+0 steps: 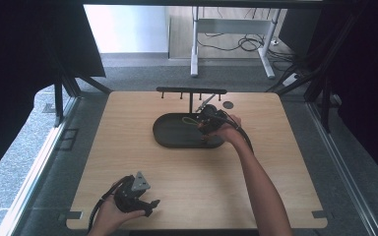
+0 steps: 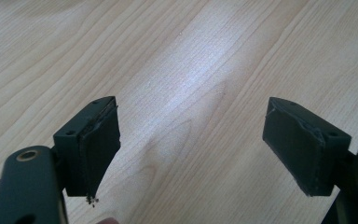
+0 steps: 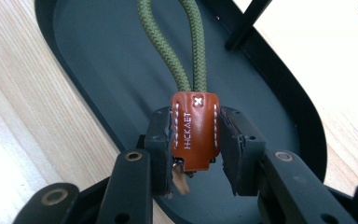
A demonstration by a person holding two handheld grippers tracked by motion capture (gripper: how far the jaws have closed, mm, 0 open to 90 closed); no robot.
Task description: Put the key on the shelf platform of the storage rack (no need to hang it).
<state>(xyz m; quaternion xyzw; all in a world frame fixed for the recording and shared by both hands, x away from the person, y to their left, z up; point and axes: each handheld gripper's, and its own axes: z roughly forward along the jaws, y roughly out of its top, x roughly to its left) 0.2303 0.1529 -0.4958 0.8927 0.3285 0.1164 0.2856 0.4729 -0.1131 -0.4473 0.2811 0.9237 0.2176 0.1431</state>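
Note:
A keychain with an orange-brown leather tab [image 3: 195, 129] and an olive-green cord loop [image 3: 172, 44] is clamped between the jaws of my right gripper [image 3: 196, 140], over the dark oval tray [image 3: 102, 60]. From above, the right gripper [image 1: 207, 123] hangs over the right end of the tray [image 1: 170, 132], and the green loop [image 1: 189, 120] lies toward the tray's middle. My left gripper [image 1: 150, 205] rests near the table's front left edge, open, with bare wood between its pads [image 2: 98, 144].
A black rack with several pegs [image 1: 191, 91] stands behind the tray. A small dark disc [image 1: 228, 104] lies on the table at the back right. The wooden table [image 1: 128, 162] has bare room between tray and front edge.

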